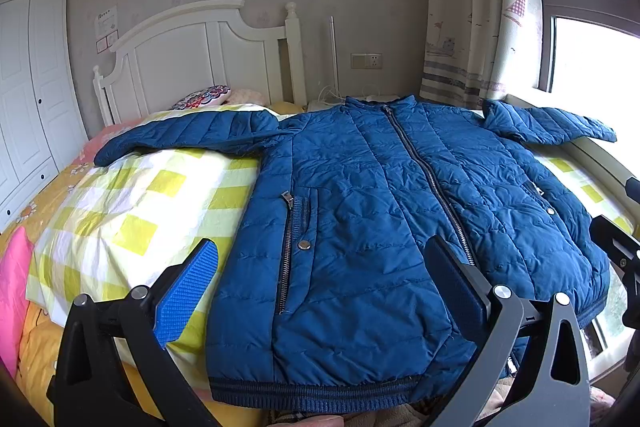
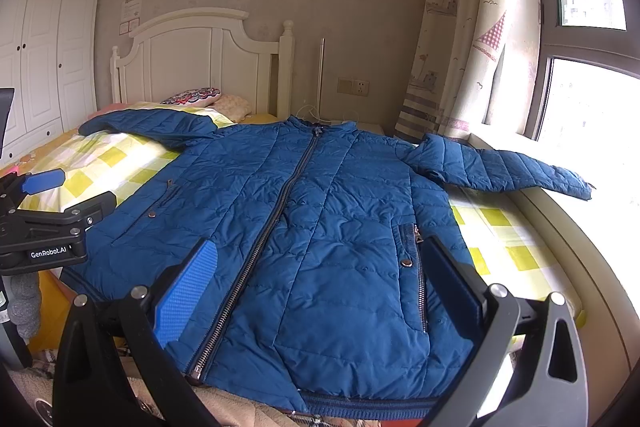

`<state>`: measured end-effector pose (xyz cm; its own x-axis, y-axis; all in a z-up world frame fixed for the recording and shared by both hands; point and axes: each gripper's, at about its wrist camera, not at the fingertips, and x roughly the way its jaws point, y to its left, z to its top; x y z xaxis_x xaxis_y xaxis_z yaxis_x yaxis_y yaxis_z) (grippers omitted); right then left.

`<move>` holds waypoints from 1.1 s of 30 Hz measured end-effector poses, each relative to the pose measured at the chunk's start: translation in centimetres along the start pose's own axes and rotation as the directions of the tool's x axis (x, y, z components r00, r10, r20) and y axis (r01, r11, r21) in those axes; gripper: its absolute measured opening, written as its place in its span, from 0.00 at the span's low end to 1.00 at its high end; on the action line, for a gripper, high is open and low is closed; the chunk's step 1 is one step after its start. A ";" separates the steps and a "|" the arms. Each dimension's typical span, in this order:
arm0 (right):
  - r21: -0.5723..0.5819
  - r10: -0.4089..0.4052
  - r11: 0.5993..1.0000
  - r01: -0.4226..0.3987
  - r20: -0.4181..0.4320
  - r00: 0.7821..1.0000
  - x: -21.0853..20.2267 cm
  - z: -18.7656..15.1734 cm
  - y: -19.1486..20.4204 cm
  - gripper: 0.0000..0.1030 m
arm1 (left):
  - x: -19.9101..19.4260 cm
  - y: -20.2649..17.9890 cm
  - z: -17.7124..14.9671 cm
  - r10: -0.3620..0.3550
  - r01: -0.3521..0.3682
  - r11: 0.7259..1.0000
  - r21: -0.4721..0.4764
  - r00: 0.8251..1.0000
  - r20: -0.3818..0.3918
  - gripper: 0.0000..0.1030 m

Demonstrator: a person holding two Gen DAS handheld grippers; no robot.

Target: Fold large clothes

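Note:
A blue quilted zip jacket (image 1: 372, 203) lies flat and front up on the bed, zipped, both sleeves spread out to the sides. It also shows in the right wrist view (image 2: 320, 227). My left gripper (image 1: 324, 279) is open and empty, hovering above the jacket's lower left part near the hem. My right gripper (image 2: 320, 279) is open and empty, above the jacket's lower right part. The left gripper also shows at the left edge of the right wrist view (image 2: 60, 203). The right sleeve (image 2: 500, 167) reaches onto the window ledge.
A yellow-and-white checked quilt (image 1: 132, 211) covers the bed under the jacket. A white headboard (image 1: 192, 55) and pillows (image 1: 204, 97) stand at the far end. A white wardrobe (image 1: 28, 87) is at the left. The curtain (image 1: 472, 7) and window ledge (image 2: 560, 219) are at the right.

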<state>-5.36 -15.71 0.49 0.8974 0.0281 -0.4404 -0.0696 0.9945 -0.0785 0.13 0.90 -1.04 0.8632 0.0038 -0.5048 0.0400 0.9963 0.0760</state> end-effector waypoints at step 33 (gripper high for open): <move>0.031 0.002 1.000 -0.002 -0.011 1.000 0.1 0.0 -0.3 0.98 | 0.1 0.6 0.5 0.006 -0.006 1.000 -0.020 1.000 -0.008 0.96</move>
<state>-5.28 -16.00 0.44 0.8924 0.0293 -0.4504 -0.0579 0.9971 -0.0498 0.46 1.45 -0.58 0.8592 0.0104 -0.5115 0.0246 0.9978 0.0616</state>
